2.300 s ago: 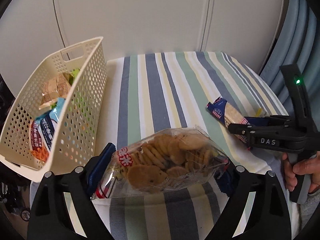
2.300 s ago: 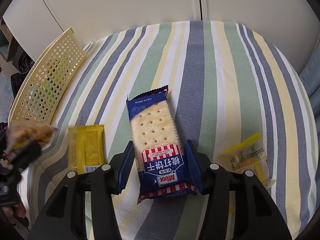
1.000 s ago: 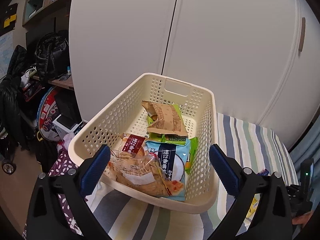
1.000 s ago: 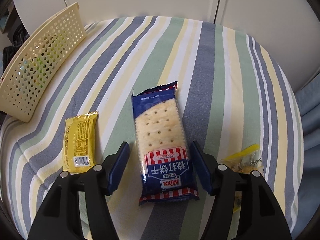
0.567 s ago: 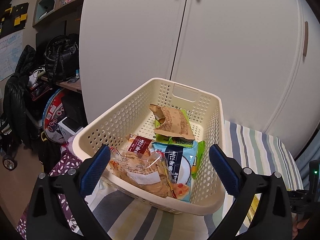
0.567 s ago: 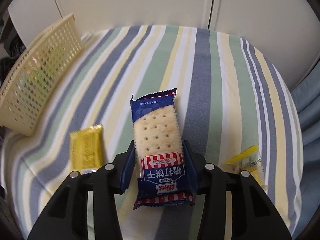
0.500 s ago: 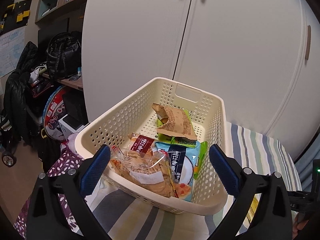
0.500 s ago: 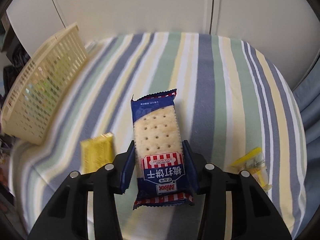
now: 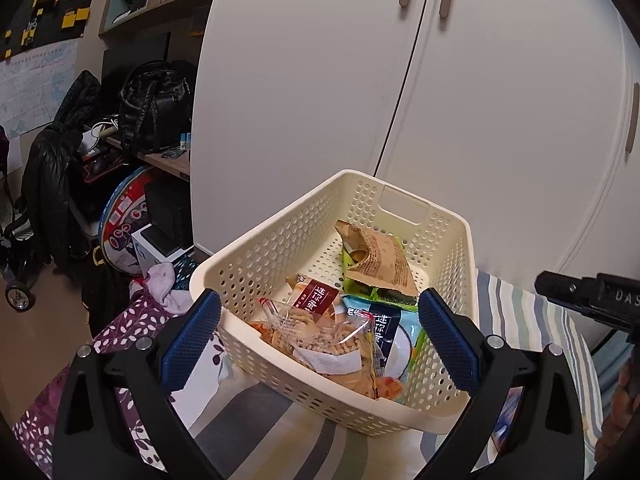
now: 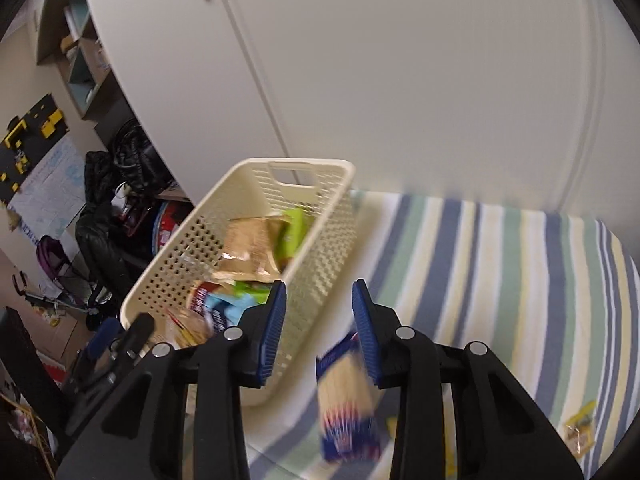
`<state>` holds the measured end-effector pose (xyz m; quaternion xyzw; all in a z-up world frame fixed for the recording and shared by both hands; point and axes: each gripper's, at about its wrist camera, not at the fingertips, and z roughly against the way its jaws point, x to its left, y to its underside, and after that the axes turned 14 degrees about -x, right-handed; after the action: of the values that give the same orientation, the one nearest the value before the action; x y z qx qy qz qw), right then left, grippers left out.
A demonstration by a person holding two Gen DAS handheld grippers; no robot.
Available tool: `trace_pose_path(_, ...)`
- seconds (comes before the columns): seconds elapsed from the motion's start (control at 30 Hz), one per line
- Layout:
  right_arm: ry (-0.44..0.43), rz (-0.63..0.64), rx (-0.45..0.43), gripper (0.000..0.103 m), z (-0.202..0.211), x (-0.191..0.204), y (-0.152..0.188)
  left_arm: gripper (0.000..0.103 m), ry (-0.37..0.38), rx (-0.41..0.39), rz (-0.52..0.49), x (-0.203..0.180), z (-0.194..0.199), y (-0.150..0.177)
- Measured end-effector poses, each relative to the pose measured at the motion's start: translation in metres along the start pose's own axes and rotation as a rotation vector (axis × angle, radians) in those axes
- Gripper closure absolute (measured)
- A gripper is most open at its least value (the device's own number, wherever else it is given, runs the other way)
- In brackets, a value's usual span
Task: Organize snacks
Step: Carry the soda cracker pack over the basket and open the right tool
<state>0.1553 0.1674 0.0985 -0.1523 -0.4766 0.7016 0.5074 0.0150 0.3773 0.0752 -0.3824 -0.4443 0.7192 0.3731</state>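
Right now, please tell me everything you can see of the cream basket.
The cream basket looks like plastic: rectangular, with walls full of small holes and a handle slot cut in the far end. It stands upright on the striped cloth, near its edge. Inside lie a brown packet, a light blue packet and a clear bag of biscuits.

The left tool [image 9: 318, 342] hangs wide open over the near end of the basket [image 9: 276, 236], a cookie bag [image 9: 320, 340] lying between its fingers.
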Motion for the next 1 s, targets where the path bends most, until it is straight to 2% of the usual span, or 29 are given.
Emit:
trace_pose_path(0.1,0.049,0.046,0.009,0.067,-0.006,0.006,0.001,0.003,-0.013,0.001,0.016,0.007,-0.002,-0.001)
trace_pose_path(0.23,0.1,0.054,0.113,0.066,-0.013,-0.011,0.029,0.003,0.003,0.012,0.074,0.015,-0.002,-0.002)
trace_pose_path(0.3,0.096,0.054,0.168,0.054,-0.017,-0.02,0.049,0.003,0.01,0.008,0.083,0.015,0.0,-0.004)
trace_pose_path(0.37,0.091,0.053,0.223,0.048,-0.022,-0.023,0.07,0.003,0.012,-0.001,0.081,0.015,0.002,-0.005)
trace_pose_path(0.57,0.068,0.11,0.325,0.048,-0.043,-0.013,0.109,0.003,0.005,-0.004,0.1,0.018,0.003,-0.005)
trace_pose_path(0.73,0.087,0.199,0.368,0.048,-0.056,-0.001,0.122,0.003,0.002,-0.003,0.11,0.021,0.002,-0.004)
trace_pose_path(0.83,0.1,0.231,0.36,0.051,-0.056,0.003,0.124,0.003,0.006,0.002,0.109,0.022,0.001,-0.005)
trace_pose_path(1.0,0.112,0.191,0.333,0.058,-0.048,-0.002,0.121,0.003,0.006,-0.007,0.115,0.023,0.003,-0.006)
